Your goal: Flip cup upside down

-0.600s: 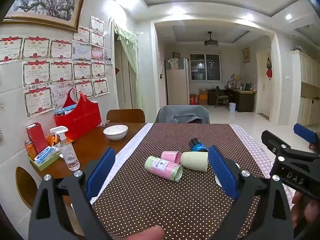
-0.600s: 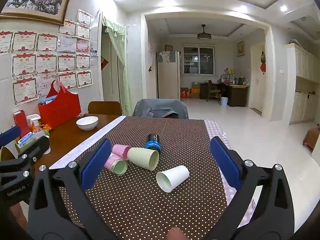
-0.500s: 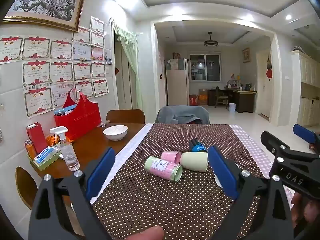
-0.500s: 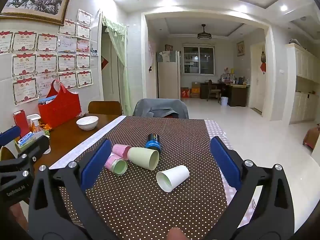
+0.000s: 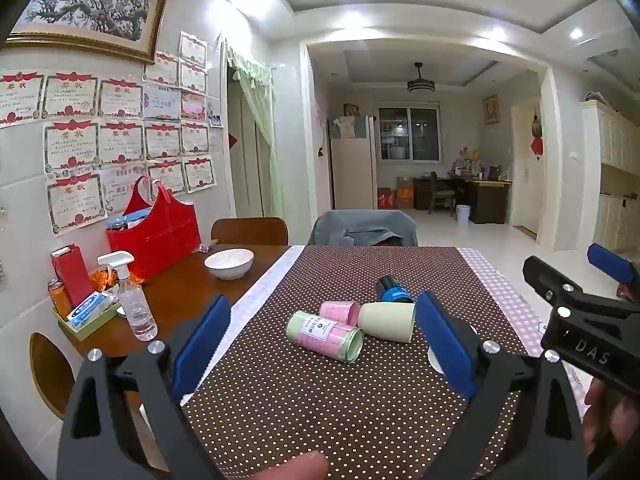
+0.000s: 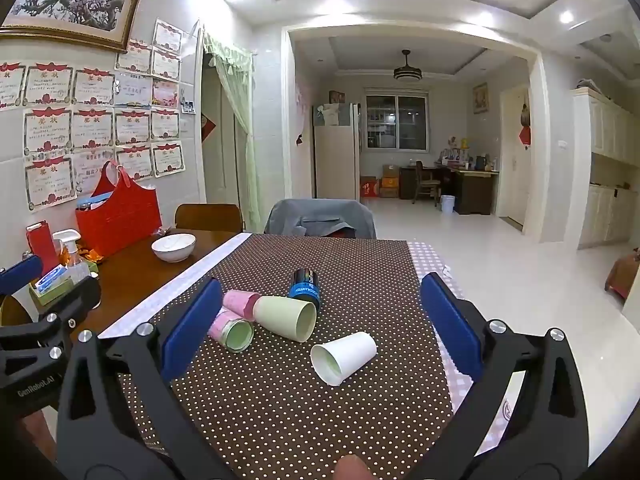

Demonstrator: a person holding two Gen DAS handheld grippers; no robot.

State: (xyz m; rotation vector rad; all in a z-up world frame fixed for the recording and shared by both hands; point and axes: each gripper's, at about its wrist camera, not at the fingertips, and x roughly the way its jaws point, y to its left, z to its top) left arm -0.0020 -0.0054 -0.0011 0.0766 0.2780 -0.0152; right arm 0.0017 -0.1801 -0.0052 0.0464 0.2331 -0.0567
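White paper cup (image 6: 344, 357) lying sideways on dotted brown cloth (image 6: 304, 412); left gripper (image 5: 324, 344), right gripper (image 6: 320, 328) spread wide, empty.

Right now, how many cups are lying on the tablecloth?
5, all on their sides. White paper cup nearest the right tool, alone. Pale green cup mid-cluster; labelled pink-green cup left of it; pink cup behind; black-blue cup farthest. More may hide behind these.
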